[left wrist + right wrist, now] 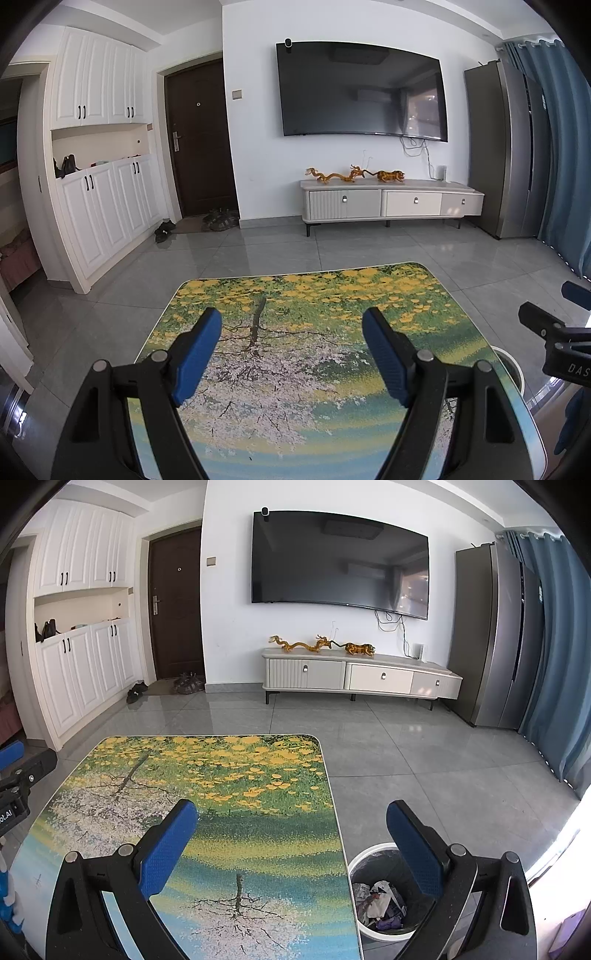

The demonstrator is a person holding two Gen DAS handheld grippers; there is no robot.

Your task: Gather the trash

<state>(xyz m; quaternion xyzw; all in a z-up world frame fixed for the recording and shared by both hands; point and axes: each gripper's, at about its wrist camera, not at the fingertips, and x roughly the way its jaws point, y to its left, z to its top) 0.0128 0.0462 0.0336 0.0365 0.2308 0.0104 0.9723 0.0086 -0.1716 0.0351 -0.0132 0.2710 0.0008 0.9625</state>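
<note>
A white waste bin (360, 860) stands on the floor at the table's right side, with crumpled paper and wrappers (378, 904) lying inside it. In the left wrist view only its rim (515, 363) shows past the table edge. The table (207, 771) carries a printed picture of trees and yellow flowers, and no loose object shows on it. My left gripper (291, 325) hovers over the table, open, with nothing between its blue pads. My right gripper (291, 818) is open too, spanning the table's right edge and the bin, also with nothing in it.
Grey tiled floor (424, 760) stretches to a low TV cabinet (362, 674) under a wall TV. A tall grey fridge (495, 635) and blue curtain (561, 664) stand at the right. White cupboards (103, 206), a dark door and shoes (219, 219) are at the left.
</note>
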